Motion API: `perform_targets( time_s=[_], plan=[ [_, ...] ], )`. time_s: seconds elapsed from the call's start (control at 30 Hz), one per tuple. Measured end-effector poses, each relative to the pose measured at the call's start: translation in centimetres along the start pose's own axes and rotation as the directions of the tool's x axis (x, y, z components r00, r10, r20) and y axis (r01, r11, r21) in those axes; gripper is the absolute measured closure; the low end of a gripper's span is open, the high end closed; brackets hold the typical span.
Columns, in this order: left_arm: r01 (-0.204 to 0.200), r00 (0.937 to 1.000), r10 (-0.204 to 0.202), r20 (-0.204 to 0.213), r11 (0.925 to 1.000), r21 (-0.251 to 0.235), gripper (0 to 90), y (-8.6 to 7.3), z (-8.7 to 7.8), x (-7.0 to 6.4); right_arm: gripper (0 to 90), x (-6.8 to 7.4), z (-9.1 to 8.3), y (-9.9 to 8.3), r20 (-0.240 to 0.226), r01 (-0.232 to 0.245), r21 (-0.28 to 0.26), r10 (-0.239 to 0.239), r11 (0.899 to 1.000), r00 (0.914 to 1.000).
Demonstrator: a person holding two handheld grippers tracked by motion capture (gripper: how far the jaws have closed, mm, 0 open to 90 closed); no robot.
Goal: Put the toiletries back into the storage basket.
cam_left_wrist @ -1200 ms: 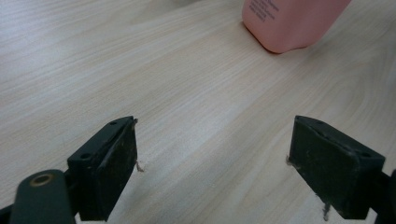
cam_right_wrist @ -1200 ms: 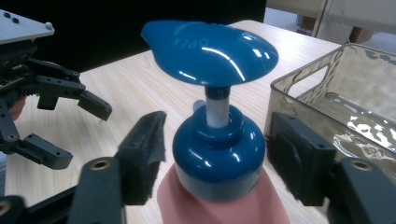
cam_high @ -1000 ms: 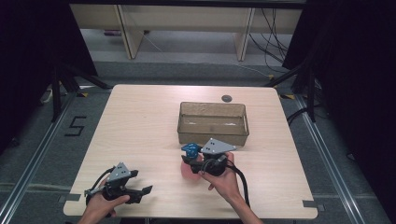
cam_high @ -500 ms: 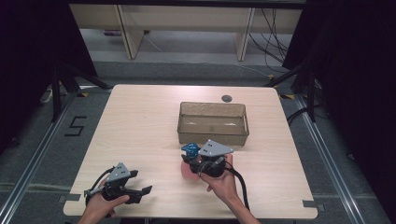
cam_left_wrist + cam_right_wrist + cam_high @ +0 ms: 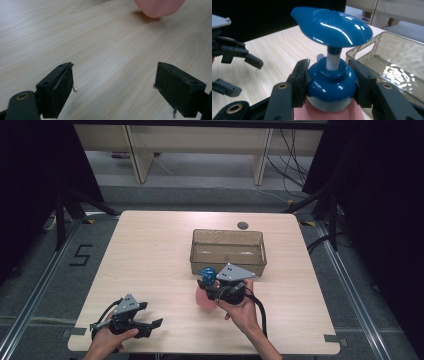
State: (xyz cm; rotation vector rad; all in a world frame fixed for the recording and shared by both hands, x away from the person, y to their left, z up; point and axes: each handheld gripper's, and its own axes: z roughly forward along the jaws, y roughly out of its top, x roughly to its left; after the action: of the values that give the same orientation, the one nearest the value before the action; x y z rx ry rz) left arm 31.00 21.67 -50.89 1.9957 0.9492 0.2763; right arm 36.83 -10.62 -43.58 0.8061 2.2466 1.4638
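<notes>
While claw-clamped (image 5: 331, 82), pump bottle (image 5: 332, 75) upright

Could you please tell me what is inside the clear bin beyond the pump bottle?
The clear bin looks empty: its bare floor shows with glare. The right tongs and pump bottle cover its near corner.

right gripper (image 5: 216, 290): sits a little nearer the person and a touch left of where it was, farther from the bin (image 5: 227, 251)
bottle (image 5: 332, 75): comes along between the jaws, clamped at its blue collar, now more clearly apart from the bin's near wall
left gripper (image 5: 150, 325): barely shifts
</notes>
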Motion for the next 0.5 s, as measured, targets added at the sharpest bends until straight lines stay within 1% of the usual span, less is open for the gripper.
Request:
perform_targets(
  time_s=[0.07, 0.1, 0.13, 0.2, 0.23, 0.27, 0.3, 0.33, 0.37, 0.4, 0.43, 0.47, 0.5],
  plan=[
    [0.0, 1.0, 0.0, 0.0, 1.0, 0.0, 14.7, 0.0, 0.0, 0.0, 53.2, -0.2, -0.2, 0.4, 0.006, -0.013, -0.001, 0.013, 1.0, 0.9999],
    [0.002, 1.0, -0.002, -0.001, 1.0, -0.004, 14.7, 0.0, 0.0, 0.0, 53.2, -0.2, -0.3, 0.5, 0.006, -0.029, 0.0, 0.029, 1.0, 0.9995],
    [0.007, 1.0, -0.007, -0.001, 0.9999, -0.011, 14.7, 0.0, 0.0, 0.0, 53.2, -0.4, -0.3, 0.8, 0.01, -0.016, -0.007, 0.016, 1.0, 0.9998],
    [0.007, 1.0, -0.007, 0.0, 0.9999, -0.01, 14.7, -0.1, 0.0, 0.0, 53.2, -0.6, -0.5, 1.2, 0.014, -0.007, -0.004, 0.007, 1.0, 0.9999],
    [0.001, 1.0, -0.001, -0.002, 1.0, 0.003, 14.7, 0.0, -0.1, 0.0, 53.2, -0.8, -0.6, 1.4, 0.029, 0.01, -0.007, -0.01, 1.0, 0.9995],
    [0.002, 1.0, -0.002, 0.0, 1.0, -0.005, 14.7, -0.1, 0.0, 0.0, 53.2, -0.9, -0.6, 1.6, 0.022, 0.0, -0.008, 0.0, 1.0, 0.9998],
    [0.007, 1.0, -0.007, 0.0, 0.9999, -0.012, 14.7, -0.1, 0.1, 0.0, 53.2, -1.0, -0.7, 1.8, 0.024, 0.004, -0.013, -0.003, 1.0, 0.9997],
    [0.006, 1.0, -0.006, 0.0, 0.9999, -0.009, 14.7, 0.0, 0.0, 0.0, 53.2, -0.9, -0.8, 1.9, 0.035, -0.018, -0.008, 0.018, 1.0, 0.9992],
    [0.003, 1.0, -0.003, -0.002, 1.0, 0.001, 14.7, 0.0, 0.0, 0.0, 53.2, -1.1, -0.9, 2.1, 0.039, 0.006, -0.004, -0.005, 1.0, 0.9992],
    [0.003, 1.0, -0.003, -0.001, 1.0, 0.002, 14.7, 0.0, 0.0, 0.0, 53.2, -1.2, -0.9, 2.3, 0.037, -0.005, -0.012, 0.006, 1.0, 0.9993],
    [0.003, 1.0, -0.003, -0.001, 1.0, 0.001, 14.7, 0.0, 0.0, 0.0, 53.2, -1.5, -1.1, 2.6, 0.034, -0.014, -0.002, 0.014, 1.0, 0.9993],
    [0.007, 1.0, -0.007, 0.001, 0.9999, -0.012, 14.7, -0.1, 0.1, 0.0, 53.2, -1.5, -1.1, 2.6, 0.034, -0.014, -0.002, 0.014, 1.0, 0.9993],
    [0.008, 1.0, -0.008, 0.001, 0.9999, -0.009, 14.7, 0.0, 0.1, 0.0, 53.2, -1.6, -1.1, 2.7, 0.033, -0.007, -0.008, 0.007, 1.0, 0.9994]
  ],
)
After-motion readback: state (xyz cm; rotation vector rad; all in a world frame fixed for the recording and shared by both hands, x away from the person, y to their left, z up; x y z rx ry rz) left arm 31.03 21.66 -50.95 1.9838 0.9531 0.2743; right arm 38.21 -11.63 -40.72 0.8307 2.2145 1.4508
